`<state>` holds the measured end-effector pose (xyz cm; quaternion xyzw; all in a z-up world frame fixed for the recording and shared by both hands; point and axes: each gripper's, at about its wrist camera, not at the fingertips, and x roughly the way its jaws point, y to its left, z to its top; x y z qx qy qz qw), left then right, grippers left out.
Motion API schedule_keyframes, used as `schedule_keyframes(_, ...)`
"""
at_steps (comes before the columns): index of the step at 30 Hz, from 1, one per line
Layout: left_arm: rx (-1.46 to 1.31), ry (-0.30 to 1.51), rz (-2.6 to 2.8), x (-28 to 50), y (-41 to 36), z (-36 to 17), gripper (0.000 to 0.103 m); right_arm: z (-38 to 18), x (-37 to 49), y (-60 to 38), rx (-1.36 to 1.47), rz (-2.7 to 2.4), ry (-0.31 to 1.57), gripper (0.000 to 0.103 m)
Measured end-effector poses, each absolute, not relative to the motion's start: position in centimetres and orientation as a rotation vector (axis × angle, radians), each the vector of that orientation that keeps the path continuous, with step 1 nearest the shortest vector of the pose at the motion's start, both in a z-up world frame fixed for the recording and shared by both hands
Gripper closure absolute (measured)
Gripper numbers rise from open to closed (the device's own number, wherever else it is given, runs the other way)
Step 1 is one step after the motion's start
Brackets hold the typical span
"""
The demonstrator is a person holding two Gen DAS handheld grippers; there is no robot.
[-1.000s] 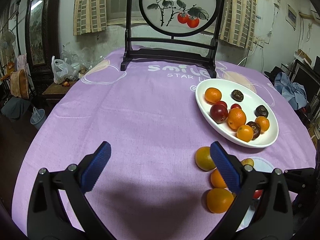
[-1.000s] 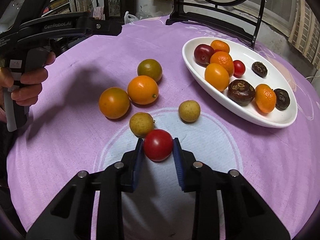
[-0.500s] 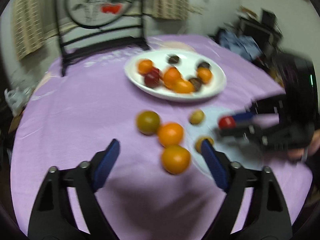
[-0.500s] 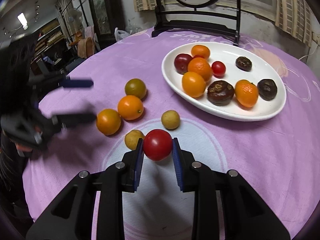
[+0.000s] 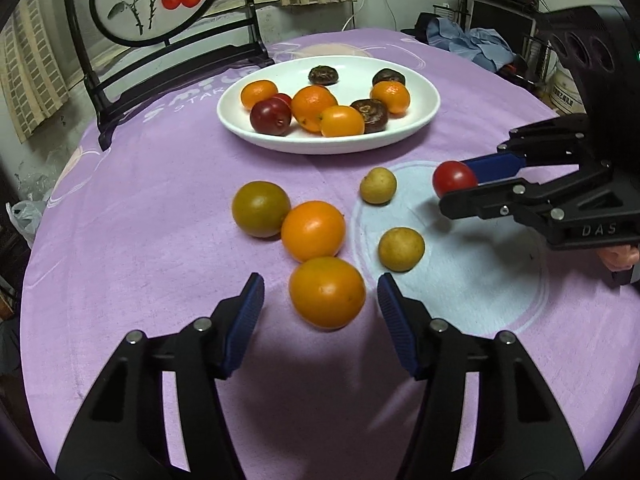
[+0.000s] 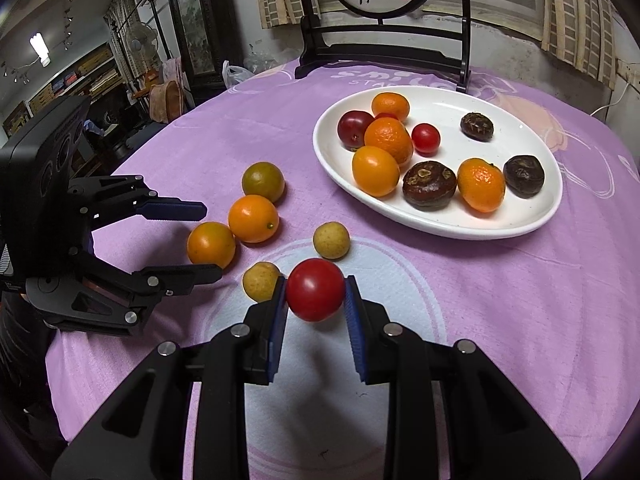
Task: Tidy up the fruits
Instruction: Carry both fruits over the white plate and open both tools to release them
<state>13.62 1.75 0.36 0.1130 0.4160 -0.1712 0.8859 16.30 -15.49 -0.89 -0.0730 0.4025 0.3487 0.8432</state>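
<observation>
Only the left wrist view shows the bare fingertips [image 5: 618, 258] curled under the right tongs' handle at 3 o'clock, along with the heap of blue cloth [image 5: 476, 46] beyond the counter's far edge at 1 o'clock. Only the right wrist view shows the dim room at 10 o'clock, with its lit bulb [image 6: 40, 46] and standing fan [image 6: 140, 42], and the second, small red tomato [image 6: 425, 139] lying in full view on the oval white ceramic plate [image 6: 532, 216].

On the round counter under its lilac cloth [image 5: 160, 208], the left tongs [image 5: 320, 306] point steeply down, fingers side by side, and their jaws are closing. The nearest round orange citrus fruit [image 5: 327, 292] lies between the blue pads [image 5: 246, 320] but neither pad touches it. Just beyond it at 12 o'clock sit a second orange fruit [image 5: 313, 231] and a greenish-brown round fruit [image 5: 261, 209], touching each other. Two small yellow-brown round fruits [image 5: 401, 249] lie to their right on the pale blue circle printed on the cloth.

Further right, the right tongs [image 6: 316, 300] also tilt downward, and from the left camera one finger lies above the other. They are clamped on a glossy red round tomato [image 6: 316, 289], lifted clear of the cloth with its shadow below. The plate, at 1 o'clock from these tongs, holds oranges, dark red plums and dark brown wrinkled fruits.
</observation>
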Motion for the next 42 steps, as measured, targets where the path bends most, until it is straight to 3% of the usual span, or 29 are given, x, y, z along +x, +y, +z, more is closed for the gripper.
schedule_keyframes(3, 0.223, 0.880, -0.360, 13.9, 1.7, 0.1, 0.050, -0.9, 16.3, -15.5, -0.154, 0.735, 0.849, 0.073)
schedule_keyframes(5, 0.214, 0.895, -0.366, 14.2, 1.6, -0.2, 0.061, -0.9, 16.3, -15.5, -0.154, 0.735, 0.847, 0.073)
schedule_keyframes(18, 0.168, 0.852, -0.348, 13.7, 1.9, 1.2, 0.062, 0.1, 16.3, -16.1, -0.111, 0.743, 0.804, 0.073)
schedule_keyframes(23, 0.005, 0.769, -0.381, 14.5, 2.7, 4.1, 0.062, 2.0, 18.9, -19.1, 0.079, 0.606, 0.688, 0.073)
schedule_keyframes(36, -0.128, 0.735, -0.256, 26.5, -0.7, 5.8, 0.062, 0.9, 27.5, -21.3, 0.230, 0.430, 0.648, 0.073)
schedule_keyframes(37, -0.127, 0.747, -0.250, 27.5, -1.2, 5.4, 0.062, 0.7, 27.9, -21.1, 0.222, 0.431, 0.655, 0.069)
schedule_keyframes(38, -0.127, 0.763, -0.244, 28.3, -1.6, 5.1, 0.061, 0.6, 28.0, -20.9, 0.211, 0.431, 0.663, 0.059)
schedule_keyframes(39, -0.128, 0.783, -0.230, 28.8, -1.9, 4.8, 0.059, 0.7, 28.0, -20.9, 0.207, 0.429, 0.670, 0.059)
schedule_keyframes(41, -0.145, 0.798, -0.195, 28.8, -1.7, 4.9, 0.023, 1.3, 27.5, -21.2, 0.216, 0.441, 0.671, 0.059)
schedule_keyframes(42, -0.161, 0.764, -0.190, 28.1, -1.4, 5.8, 0.021, 1.9, 26.9, -21.4, 0.225, 0.455, 0.655, 0.059)
